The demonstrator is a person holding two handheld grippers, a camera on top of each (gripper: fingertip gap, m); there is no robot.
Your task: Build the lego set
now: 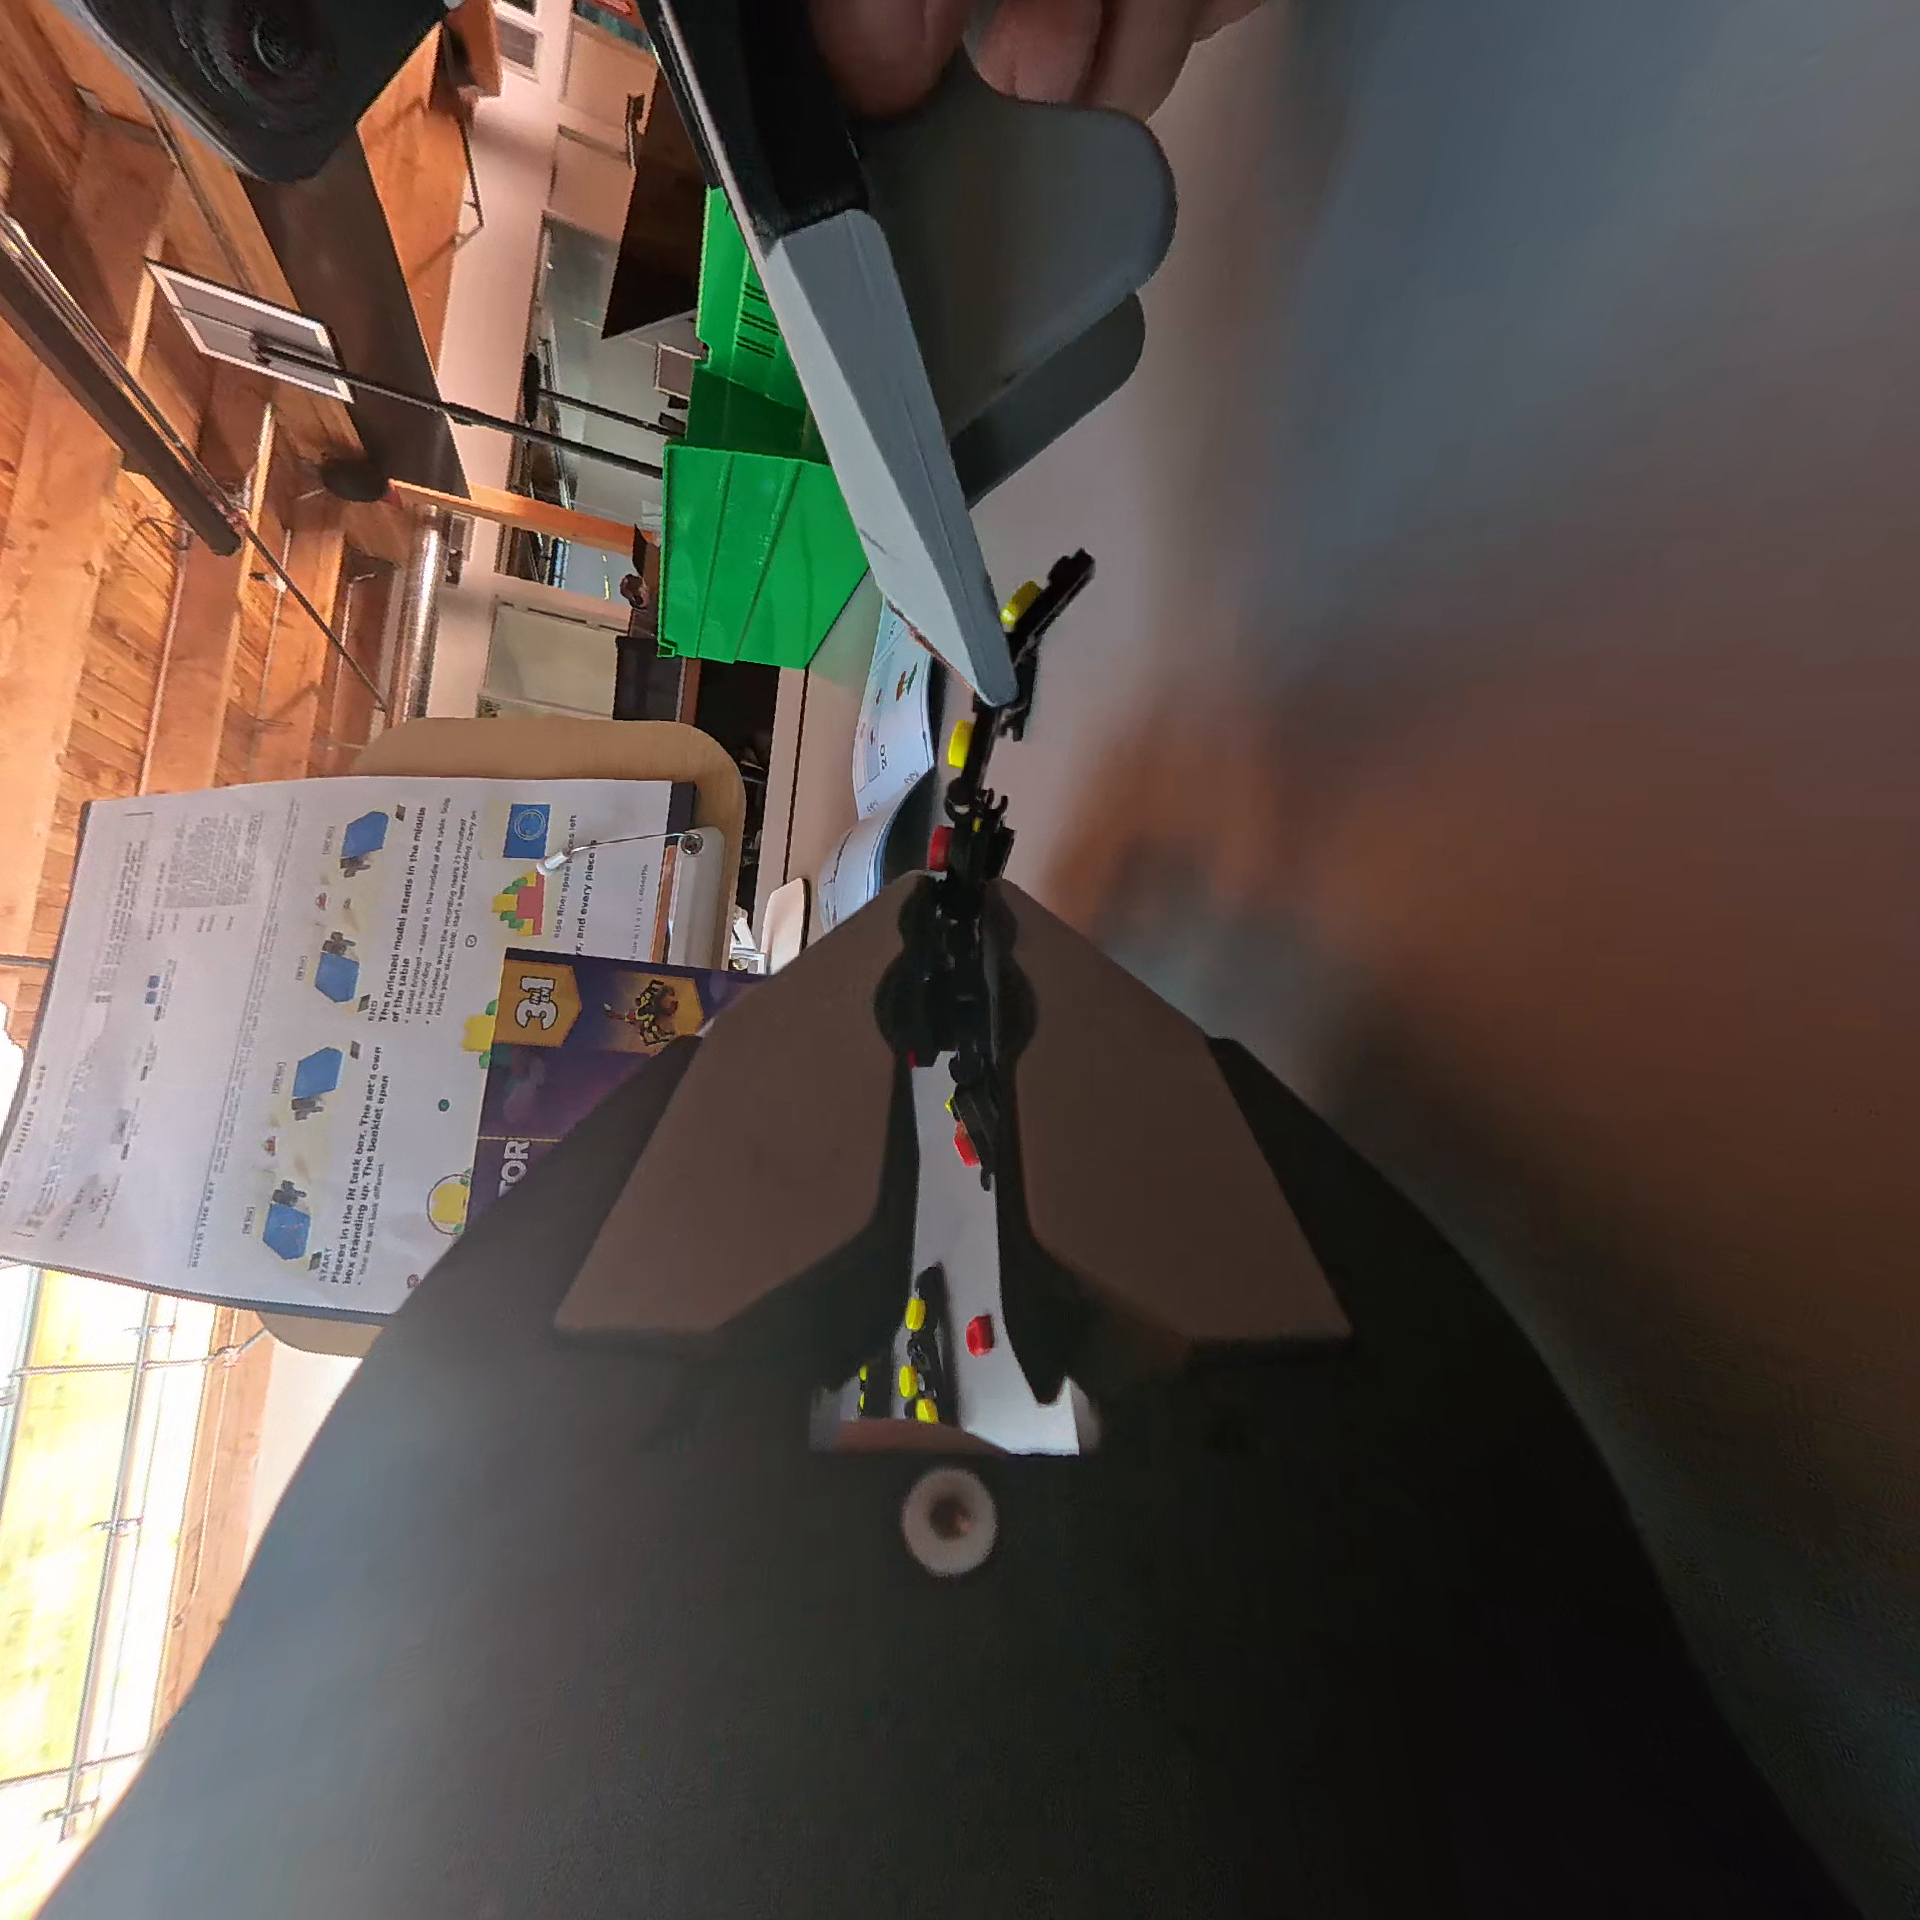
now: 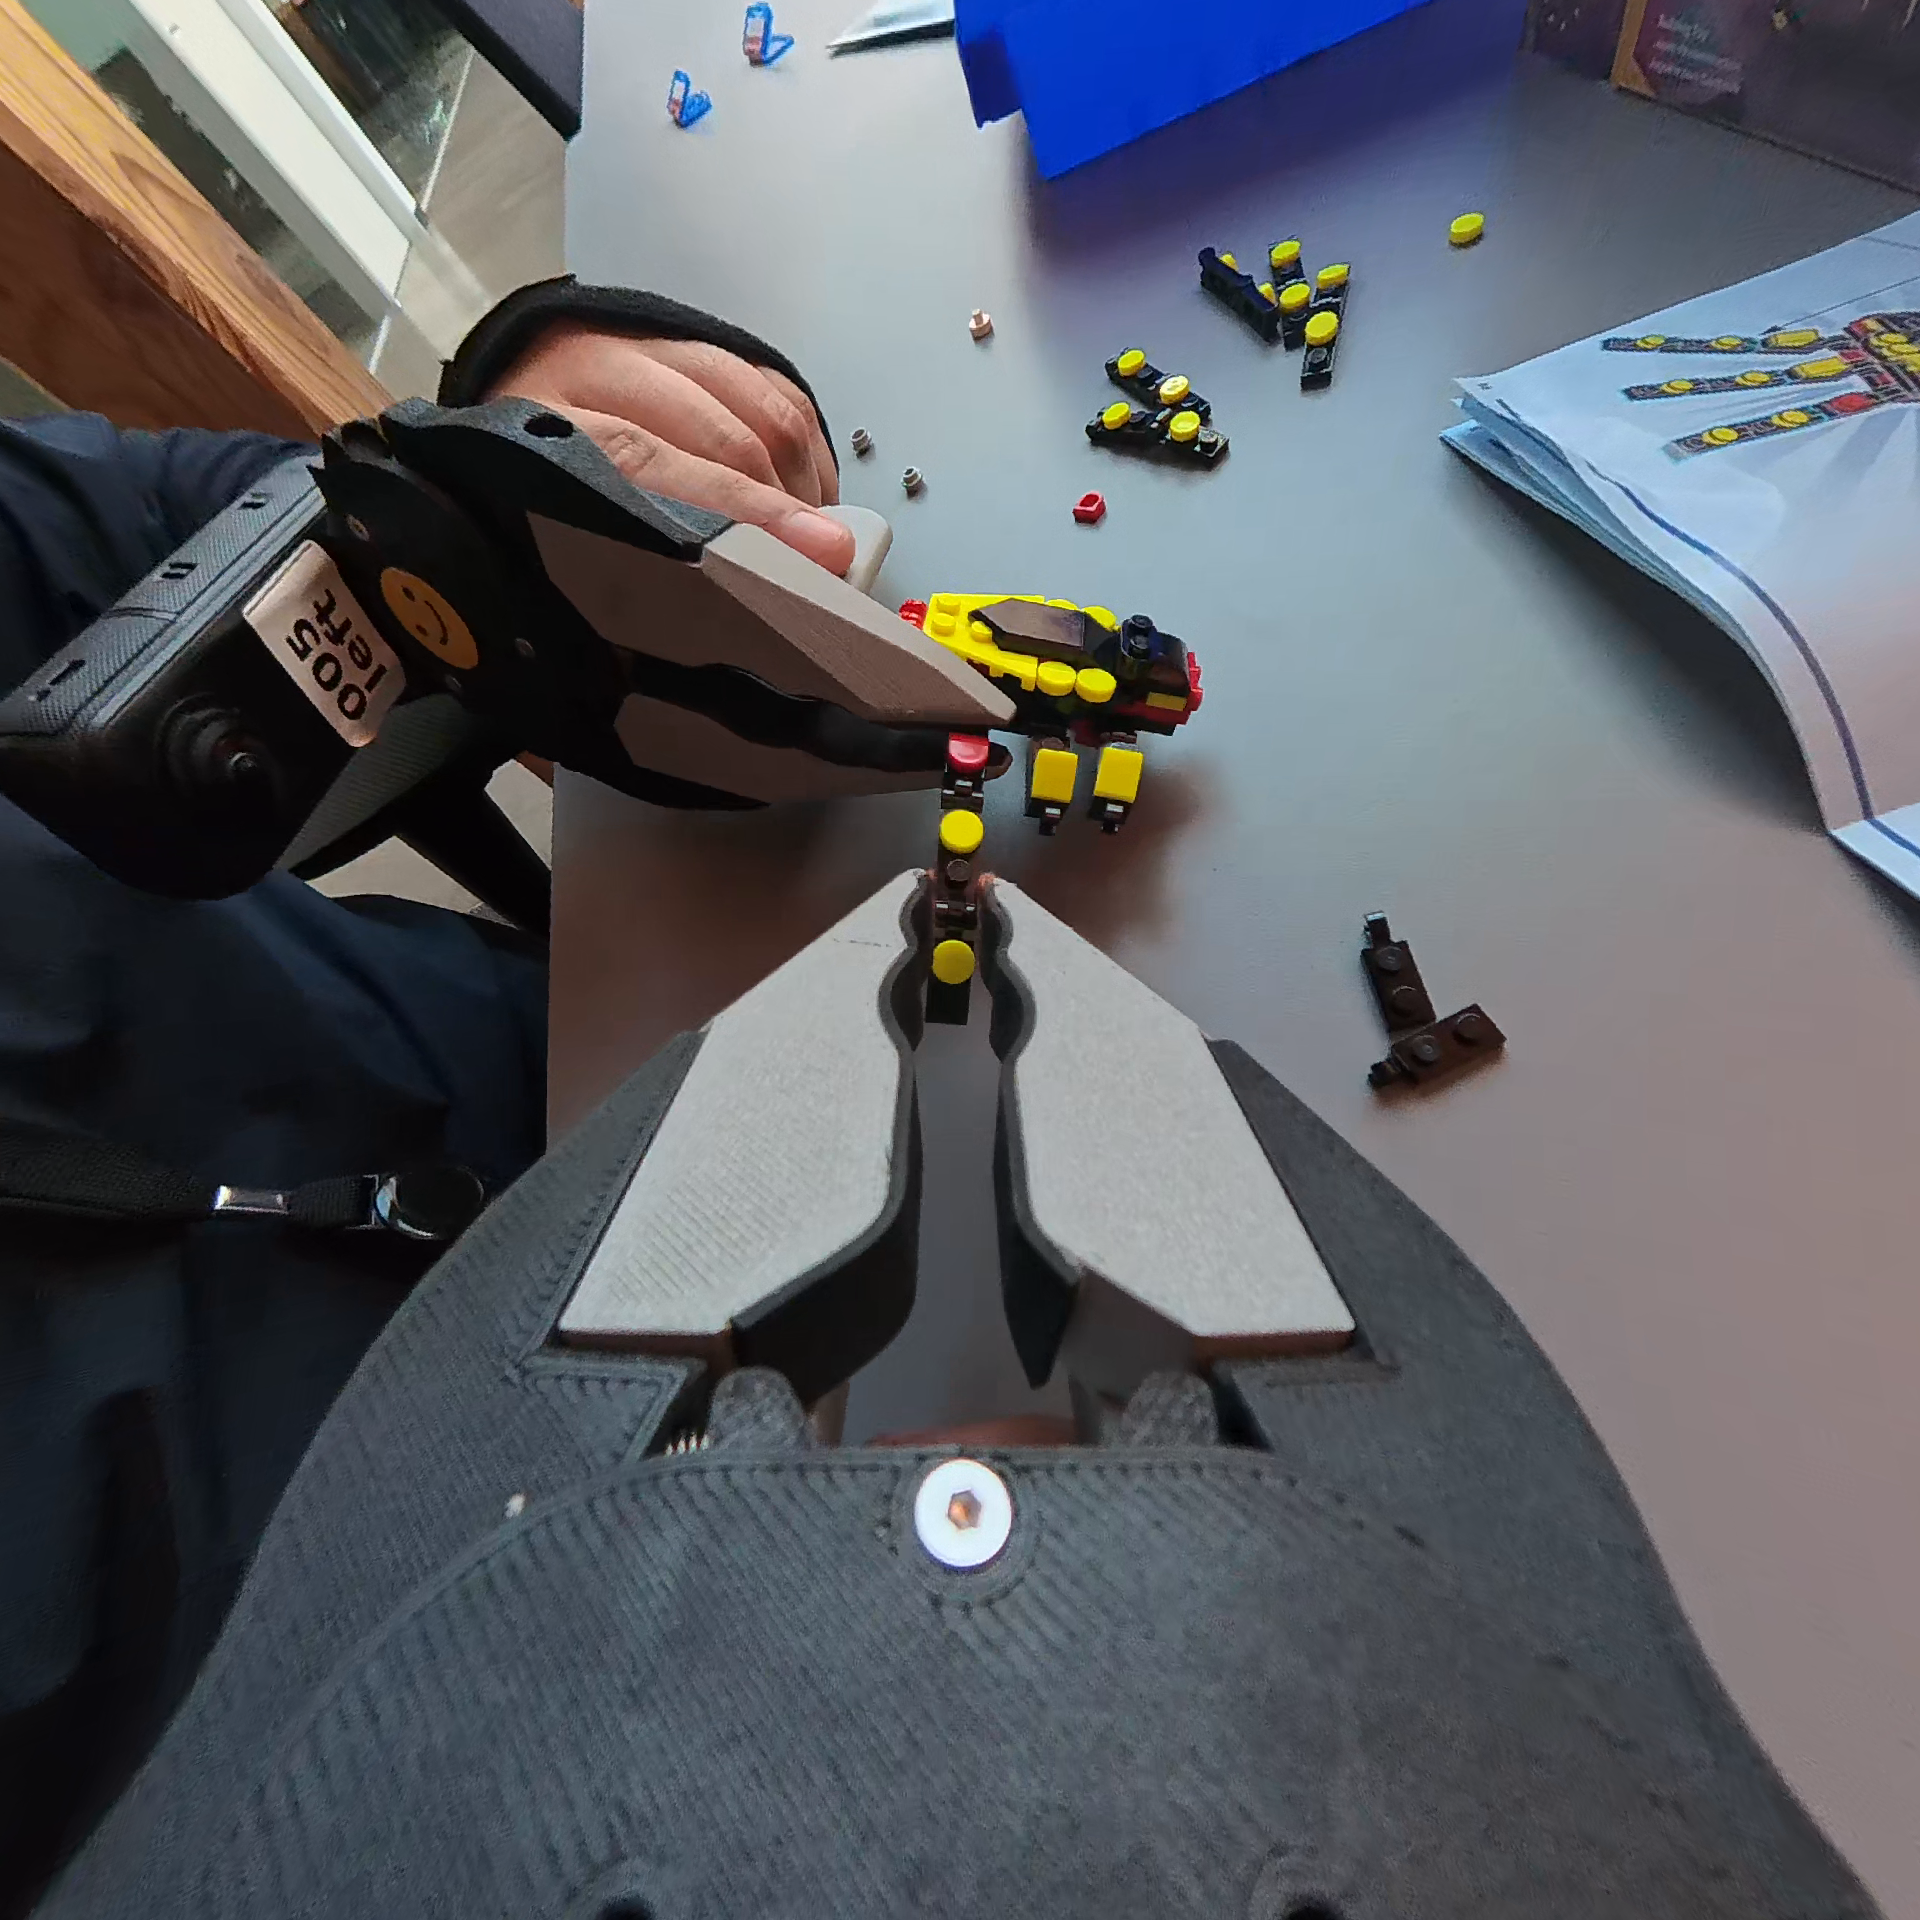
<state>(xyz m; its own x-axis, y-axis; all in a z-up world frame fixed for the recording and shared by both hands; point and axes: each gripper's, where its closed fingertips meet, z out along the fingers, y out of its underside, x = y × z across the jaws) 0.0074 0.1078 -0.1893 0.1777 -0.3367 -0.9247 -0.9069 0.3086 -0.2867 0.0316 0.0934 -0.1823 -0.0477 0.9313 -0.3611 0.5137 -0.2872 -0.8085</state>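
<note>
A yellow, black and red lego model (image 2: 1070, 665) hangs just above the grey table (image 2: 1455, 727). My left gripper (image 2: 987, 727) comes in from the left and is shut on the model's body. In the left wrist view the gripper (image 1: 951, 894) clamps the black core (image 1: 961, 966). A jointed black leg with yellow round tiles (image 2: 956, 894) hangs from the model's near side. My right gripper (image 2: 951, 883) is shut on this leg near its lower end. In the left wrist view the right gripper (image 1: 1003, 691) pinches the leg (image 1: 977, 748).
Loose black strips with yellow tiles (image 2: 1158, 416) and more (image 2: 1288, 296) lie farther back. Dark brown hinged plates (image 2: 1423, 1018) lie to the right. An open booklet (image 2: 1714, 499) sits at the right edge, a blue box (image 2: 1143, 73) behind. Green bins (image 1: 748, 551) and a paper sheet (image 1: 312, 1039) stand beyond. My left and right fingertips are right by each other.
</note>
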